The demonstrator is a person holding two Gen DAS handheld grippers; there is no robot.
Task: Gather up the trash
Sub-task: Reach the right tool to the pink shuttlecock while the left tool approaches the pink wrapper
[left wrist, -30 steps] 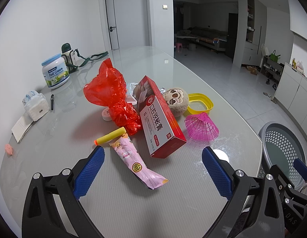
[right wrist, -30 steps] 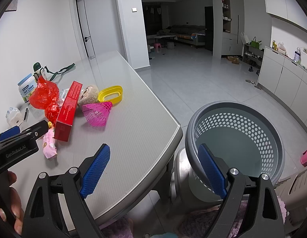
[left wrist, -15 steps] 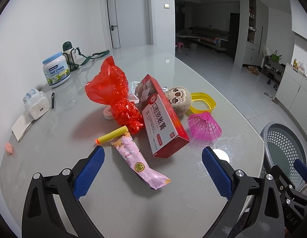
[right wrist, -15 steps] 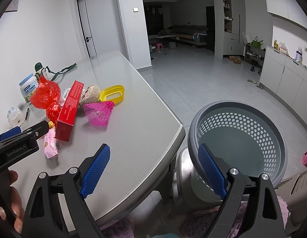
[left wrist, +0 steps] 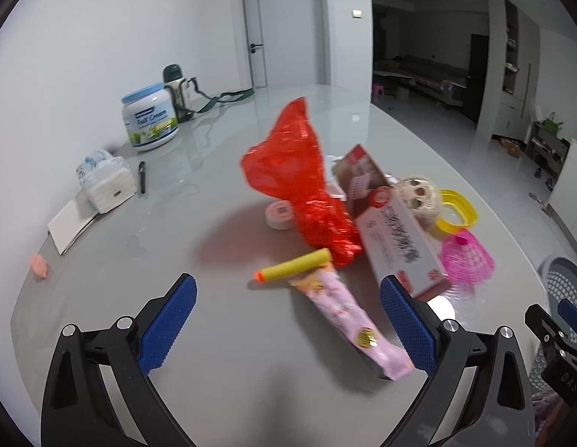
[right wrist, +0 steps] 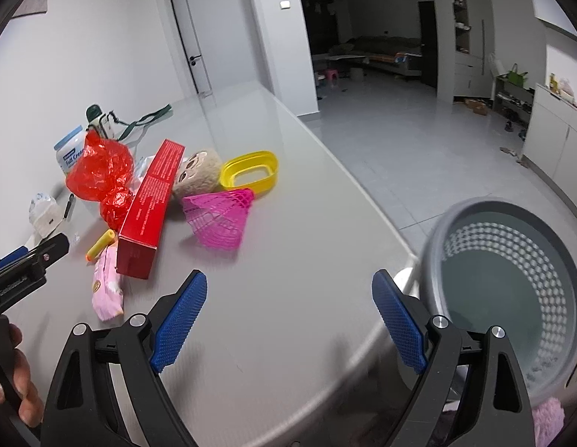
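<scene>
Both your left gripper [left wrist: 288, 320] and right gripper [right wrist: 290, 316] gape wide, empty; closing over the pink wrapper [left wrist: 348, 320] risks nudging the yellow dart [left wrist: 294, 265] across the tabletop [left wrist: 139, 260].

both views were evenly lit by cool indoor light, bright on the white walls and dim in the far room beyond the doorway. the glossy table [left wrist: 221, 365] carried a pale sheen and mirrored the door. a soft reddish shadow lay left of the red bag [left wrist: 299, 186]. motion blur smeared the left view, most on the red box [left wrist: 396, 231]; in the right view the basket [right wrist: 511, 283] looked streaked. fisheye bending curved the edges, with black corners.
</scene>
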